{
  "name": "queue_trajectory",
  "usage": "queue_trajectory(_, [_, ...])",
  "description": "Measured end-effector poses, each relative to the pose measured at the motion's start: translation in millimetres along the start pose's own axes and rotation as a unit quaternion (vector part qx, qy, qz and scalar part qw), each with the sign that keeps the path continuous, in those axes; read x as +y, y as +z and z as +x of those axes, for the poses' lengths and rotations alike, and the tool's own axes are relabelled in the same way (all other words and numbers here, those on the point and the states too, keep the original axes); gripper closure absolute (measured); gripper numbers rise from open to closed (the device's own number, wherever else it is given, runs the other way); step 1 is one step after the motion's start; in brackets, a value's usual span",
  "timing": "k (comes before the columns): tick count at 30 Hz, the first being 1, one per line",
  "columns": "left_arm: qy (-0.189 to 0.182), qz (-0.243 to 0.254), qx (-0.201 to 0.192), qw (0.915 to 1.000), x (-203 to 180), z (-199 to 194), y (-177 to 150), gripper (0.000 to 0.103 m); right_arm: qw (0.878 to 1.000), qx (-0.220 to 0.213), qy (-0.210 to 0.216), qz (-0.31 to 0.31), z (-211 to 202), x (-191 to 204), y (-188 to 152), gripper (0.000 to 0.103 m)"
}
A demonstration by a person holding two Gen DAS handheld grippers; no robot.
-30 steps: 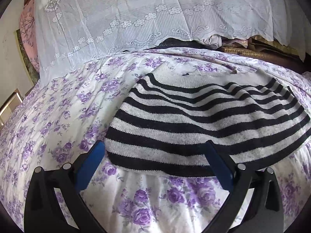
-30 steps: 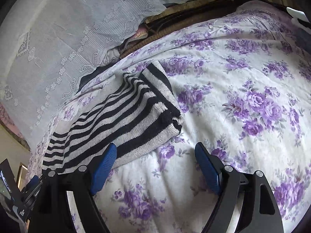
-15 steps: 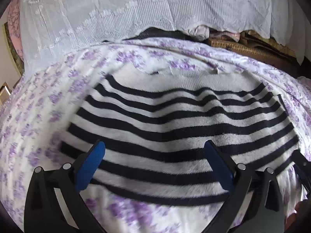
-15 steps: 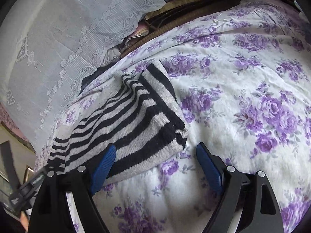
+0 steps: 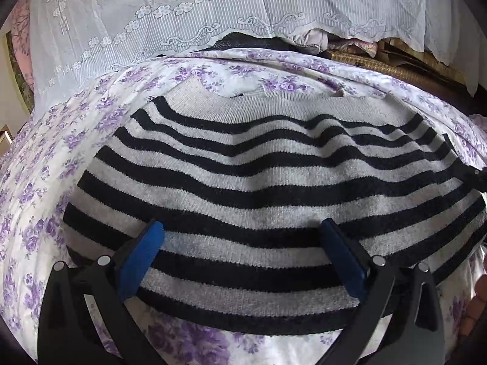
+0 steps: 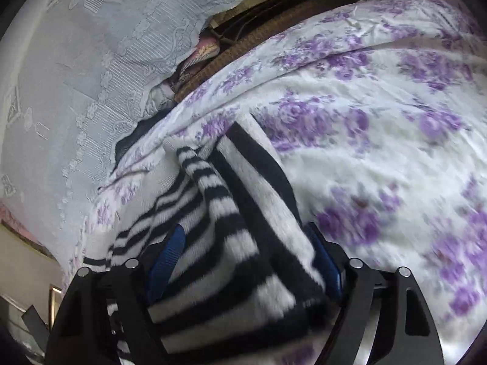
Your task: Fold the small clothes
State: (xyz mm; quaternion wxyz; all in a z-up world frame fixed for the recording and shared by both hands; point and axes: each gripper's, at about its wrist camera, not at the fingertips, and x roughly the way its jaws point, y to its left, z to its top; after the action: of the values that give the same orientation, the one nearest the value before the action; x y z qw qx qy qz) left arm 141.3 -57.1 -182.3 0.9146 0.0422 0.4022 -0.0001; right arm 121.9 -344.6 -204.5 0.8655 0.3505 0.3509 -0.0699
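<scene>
Striped sweater [image 5: 258,182] lies folded on the flowered bedspread [image 5: 36,164], the left gripper [image 5: 243,243] spread wide over its near edge, the right gripper [image 6: 243,258] seemingly closing around its right end.

The left wrist view looks forward and down from close above the near hem of the striped sweater [image 5: 249,182], facing the lace curtain [image 5: 182,15] behind the bed [image 5: 36,158]. The right wrist view sits closer still at the sweater's right end, looking along it toward the same curtain, partly blurred. Both views share sweater, floral bed and curtain
</scene>
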Motion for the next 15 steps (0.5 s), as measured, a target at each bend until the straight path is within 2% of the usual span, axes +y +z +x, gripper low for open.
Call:
queue_trajectory(3, [0.002,0.002,0.0,1.0,0,0,0,0.004,1.0,-0.001,0.025,-0.012,-4,-5,-5,0.035])
queue_trajectory(5, [0.003,0.002,-0.001,1.0,0,0,0,0.004,0.999,0.008,0.051,0.011,-10,-15,-4,0.048])
queue_trajectory(7, [0.003,0.002,-0.001,1.0,0,0,0,0.004,0.997,0.014,0.068,0.039,-14,-26,-9,0.052])
queue_trajectory(11, [0.003,0.002,-0.001,1.0,0,0,1,0.004,0.996,0.023,0.076,0.041,-24,-22,-22,0.052])
queue_trajectory(15, [0.003,0.002,-0.001,1.0,0,0,0,0.004,0.998,0.02,0.06,0.014,-26,-12,-29,0.05])
